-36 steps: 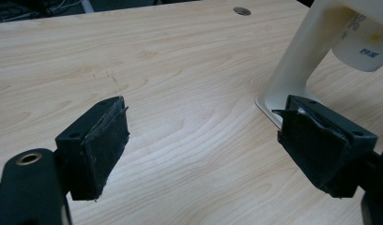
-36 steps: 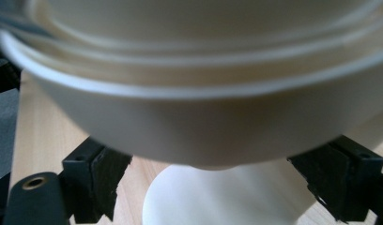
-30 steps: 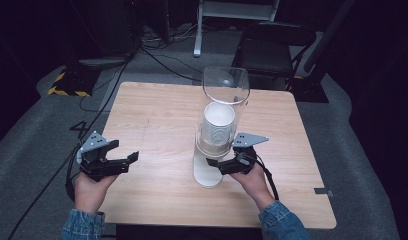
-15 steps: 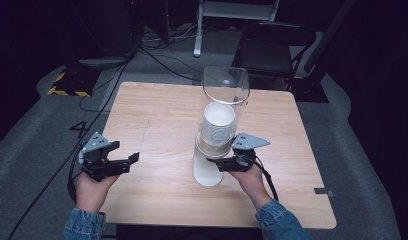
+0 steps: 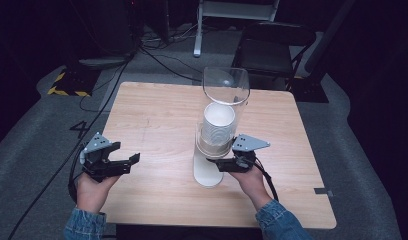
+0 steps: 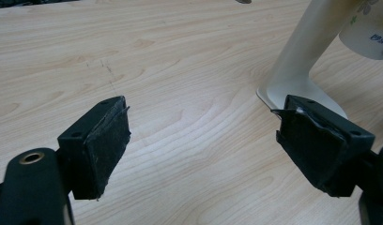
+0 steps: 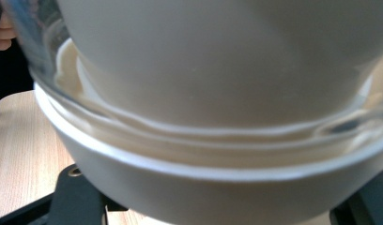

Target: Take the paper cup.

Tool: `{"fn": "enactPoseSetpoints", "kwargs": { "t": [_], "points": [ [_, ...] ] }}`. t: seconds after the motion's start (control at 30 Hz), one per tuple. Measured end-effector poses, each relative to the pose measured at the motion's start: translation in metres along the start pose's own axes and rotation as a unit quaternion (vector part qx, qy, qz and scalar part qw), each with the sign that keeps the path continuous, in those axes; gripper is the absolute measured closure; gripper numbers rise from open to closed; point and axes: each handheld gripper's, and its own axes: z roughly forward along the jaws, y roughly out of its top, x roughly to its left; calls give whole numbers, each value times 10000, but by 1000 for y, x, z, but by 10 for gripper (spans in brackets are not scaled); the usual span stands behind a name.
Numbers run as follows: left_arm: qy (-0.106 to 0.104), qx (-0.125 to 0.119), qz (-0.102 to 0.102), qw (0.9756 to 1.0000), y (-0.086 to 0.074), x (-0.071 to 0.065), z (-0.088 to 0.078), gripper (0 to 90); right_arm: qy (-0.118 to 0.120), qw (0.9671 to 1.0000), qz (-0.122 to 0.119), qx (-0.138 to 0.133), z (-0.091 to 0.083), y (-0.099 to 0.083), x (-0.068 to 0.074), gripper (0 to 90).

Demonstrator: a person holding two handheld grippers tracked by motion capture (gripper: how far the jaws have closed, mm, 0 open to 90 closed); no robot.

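A cup dispenser stands at the middle of the table: a white stand [image 5: 207, 172] carries a clear tube [image 5: 225, 87] with a stack of white paper cups [image 5: 218, 122] in it. My right gripper [image 5: 218, 163] is at the lower end of the stack. In the right gripper view its black fingers [image 7: 79, 197] sit wide apart on either side of the lowest cup [image 7: 218, 183], and I see no squeeze on it. My left gripper [image 5: 133, 161] hovers open over bare wood to the left. From the left gripper [image 6: 203, 140] the stand's foot [image 6: 300, 89] lies ahead on the right.
The wooden table [image 5: 157, 115] ends close to my hands at its front edge. A dark chair [image 5: 272, 47] and cables [image 5: 157, 55] are on the floor behind the table. A small grey tag [image 5: 323, 191] lies near the front right corner.
My right gripper has edged slightly left toward the bottom of the cup stack. The left gripper has barely moved.
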Motion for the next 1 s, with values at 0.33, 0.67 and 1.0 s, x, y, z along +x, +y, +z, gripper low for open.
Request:
{"fn": "enactPoseSetpoints", "kwargs": {
  "t": [0.33, 0.67, 1.0],
  "points": [
    [-17, 15, 5, 10000, 0, -1, 1, 171, 73, 9998, 89, 179, 5, -8, 0, 344],
    [-25, 49, 23, 10000, -1, -2, 3, 171, 64, 9998, 107, 145, 6, -10, 1, 351],
    [-11, 57, 7, 10000, -2, 0, 4, 171, 142, 9994, 240, 184, 4, -12, 2, 355]
  ]
}}
